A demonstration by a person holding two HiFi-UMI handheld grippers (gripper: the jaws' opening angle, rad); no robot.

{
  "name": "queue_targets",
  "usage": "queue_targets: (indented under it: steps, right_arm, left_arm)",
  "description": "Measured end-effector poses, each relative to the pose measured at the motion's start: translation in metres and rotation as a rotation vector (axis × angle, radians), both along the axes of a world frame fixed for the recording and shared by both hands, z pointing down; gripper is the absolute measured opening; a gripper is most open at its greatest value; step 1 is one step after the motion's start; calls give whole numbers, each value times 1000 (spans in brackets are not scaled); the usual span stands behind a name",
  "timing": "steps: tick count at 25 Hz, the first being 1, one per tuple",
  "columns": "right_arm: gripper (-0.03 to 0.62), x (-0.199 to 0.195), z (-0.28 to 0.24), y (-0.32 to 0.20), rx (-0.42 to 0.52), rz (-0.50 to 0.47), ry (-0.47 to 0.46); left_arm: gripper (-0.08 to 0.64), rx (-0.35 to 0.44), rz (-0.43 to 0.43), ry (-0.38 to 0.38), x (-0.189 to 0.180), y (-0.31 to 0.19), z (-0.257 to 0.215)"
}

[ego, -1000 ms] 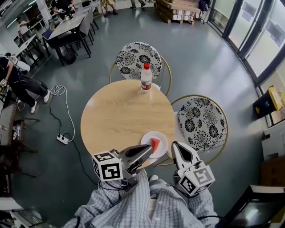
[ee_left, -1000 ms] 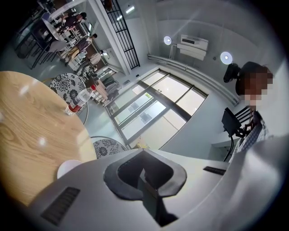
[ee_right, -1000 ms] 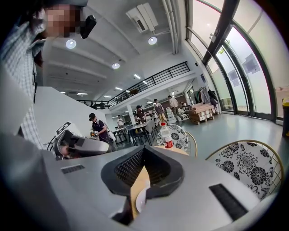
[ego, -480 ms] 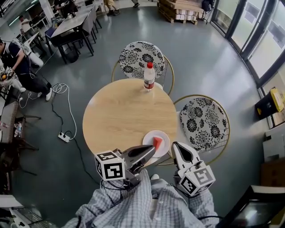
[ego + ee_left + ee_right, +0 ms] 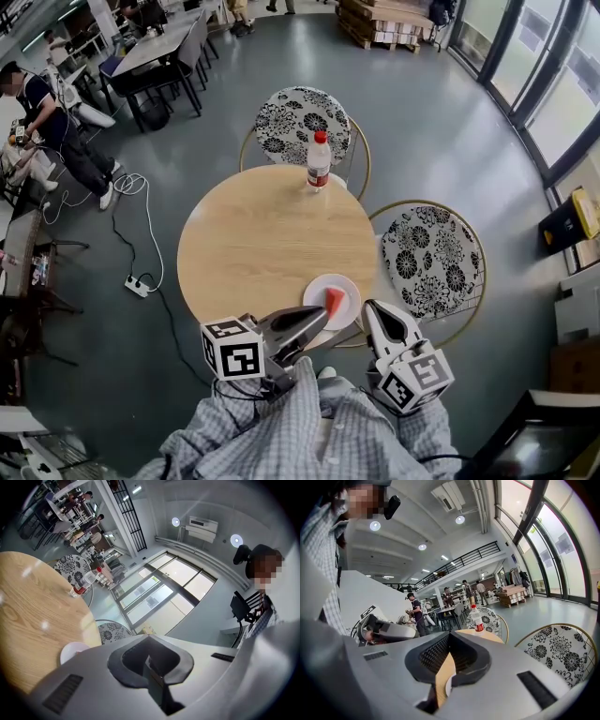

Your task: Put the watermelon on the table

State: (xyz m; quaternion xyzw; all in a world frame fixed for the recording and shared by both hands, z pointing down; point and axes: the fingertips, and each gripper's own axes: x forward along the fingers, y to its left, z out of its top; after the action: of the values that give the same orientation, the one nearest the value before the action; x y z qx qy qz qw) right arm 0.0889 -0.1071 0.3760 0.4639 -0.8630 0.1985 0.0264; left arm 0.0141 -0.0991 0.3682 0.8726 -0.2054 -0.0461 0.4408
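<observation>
A red watermelon wedge [image 5: 334, 300] lies on a white plate [image 5: 319, 290] at the near right edge of the round wooden table [image 5: 262, 244]. My left gripper [image 5: 322, 315] hovers just off that table edge, its tips close to the plate's near rim, jaws shut with nothing between them. My right gripper [image 5: 369, 306] hangs to the right of the plate, beyond the table edge, also shut and holding nothing. In the left gripper view the plate [image 5: 71, 651] shows beside the closed jaws [image 5: 149, 645].
A clear bottle with a red cap [image 5: 319, 161] stands at the table's far edge. Two chairs with floral cushions stand at the far side [image 5: 298, 114] and the right [image 5: 431, 253]. A power strip with cable [image 5: 139, 286] lies on the floor at left. People sit at the far-left tables.
The head view has drifted slightly, so the table sits a little higher and to the right. People in the background have shifted. Both grippers keep their places.
</observation>
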Motion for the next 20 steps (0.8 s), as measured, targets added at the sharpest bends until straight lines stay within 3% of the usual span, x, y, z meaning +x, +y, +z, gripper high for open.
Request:
queue_targets:
  steps: [20]
  right_arm:
    - [7, -4, -1, 5, -3, -16, 8]
  left_arm:
    - [7, -8, 3, 2, 0, 7, 0]
